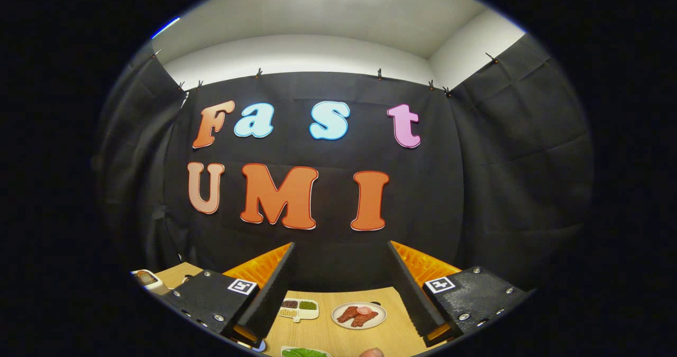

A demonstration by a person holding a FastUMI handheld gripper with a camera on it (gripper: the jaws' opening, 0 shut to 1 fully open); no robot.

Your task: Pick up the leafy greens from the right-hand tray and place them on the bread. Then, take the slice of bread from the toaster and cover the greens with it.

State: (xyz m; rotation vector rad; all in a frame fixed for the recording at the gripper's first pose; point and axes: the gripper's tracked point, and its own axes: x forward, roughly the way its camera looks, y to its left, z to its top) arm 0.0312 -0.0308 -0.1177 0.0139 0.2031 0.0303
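Observation:
My gripper (341,246) is held high over the wooden table (328,336) and is open, with nothing between its fingers. Below the gap lies a green leaf (304,353) on a white tray, cut off by the view. A white toaster (145,278) with a brownish slice in its slot stands to the left, beyond the left finger. A small rounded tan thing (372,353) peeks in beside the leaf; I cannot tell what it is.
A white plate (359,315) with reddish meat strips and a pink round slice lies on the table between the fingers. Left of it is a small divided white dish (299,309) with dark, green and pale fillings. The black cloth wall stands behind the table.

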